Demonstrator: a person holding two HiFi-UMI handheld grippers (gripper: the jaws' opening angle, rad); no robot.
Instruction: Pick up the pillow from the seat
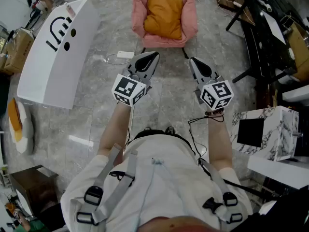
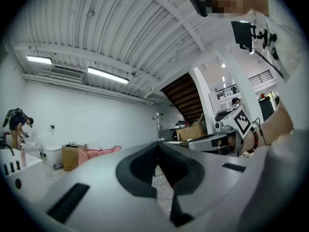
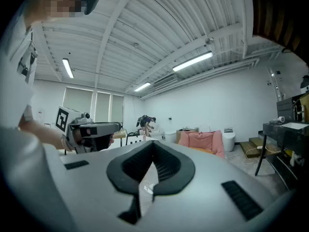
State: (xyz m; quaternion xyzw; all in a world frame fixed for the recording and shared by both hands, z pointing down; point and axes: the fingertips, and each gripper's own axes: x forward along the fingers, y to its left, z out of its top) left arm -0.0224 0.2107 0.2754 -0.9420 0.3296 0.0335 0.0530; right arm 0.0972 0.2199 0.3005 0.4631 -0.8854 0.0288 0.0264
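An orange pillow lies on the seat of a pink armchair at the top of the head view. The armchair also shows in the right gripper view, across the room, and faintly as a pink armchair in the left gripper view. My left gripper is held level in front of the person, well short of the chair, jaws shut with nothing between them. My right gripper hangs beside it, also shut and empty. Each gripper sees the other at its side.
A white slab-shaped cabinet lies to the left of the chair. A white power adapter with cable is on the marble floor. Black table legs stand at the right, a marble-patterned box near the right arm.
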